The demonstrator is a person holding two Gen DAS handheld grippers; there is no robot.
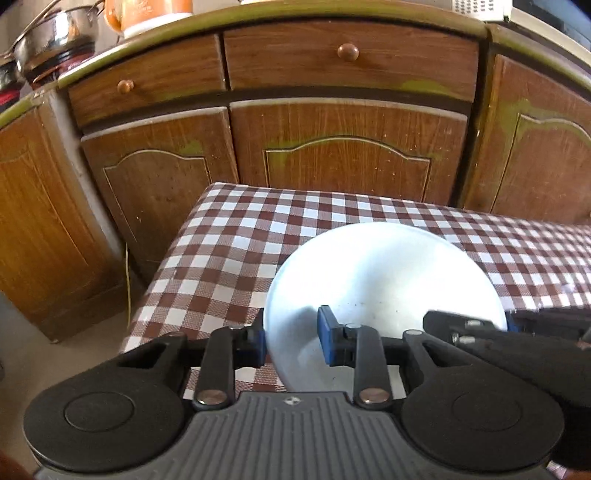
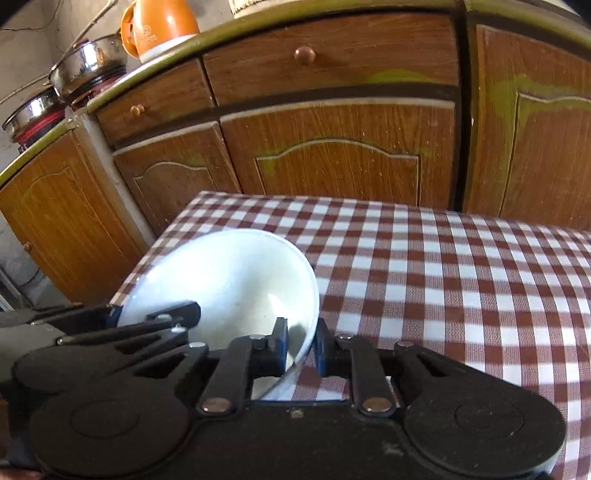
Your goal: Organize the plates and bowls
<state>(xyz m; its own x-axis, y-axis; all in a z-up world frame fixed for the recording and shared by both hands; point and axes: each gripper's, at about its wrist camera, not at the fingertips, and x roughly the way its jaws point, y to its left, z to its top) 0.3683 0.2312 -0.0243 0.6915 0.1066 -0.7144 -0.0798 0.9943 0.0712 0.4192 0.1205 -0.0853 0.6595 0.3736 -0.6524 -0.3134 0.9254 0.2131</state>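
Note:
A white bowl (image 1: pixel 388 273) sits on the red-and-white checked tablecloth (image 1: pixel 229 236) near the table's far left corner. My left gripper (image 1: pixel 291 343) has its blue pads on either side of the bowl's left rim, one inside and one outside, shut on it. In the right wrist view the same bowl (image 2: pixel 229 273) lies left of centre, and my right gripper (image 2: pixel 301 345) is shut on its right rim. Each gripper also shows in the other's view: the right gripper (image 1: pixel 495 325) at the bowl's right edge, the left gripper (image 2: pixel 155 310) at its left edge. The bowl looks empty.
Brown wooden cabinets (image 1: pixel 347 155) with drawers stand just behind the table. On the counter above are steel pots (image 2: pixel 88 62) and an orange jug (image 2: pixel 159 22). The tablecloth (image 2: pixel 443 277) stretches bare to the right. The floor (image 1: pixel 74 354) drops away left of the table edge.

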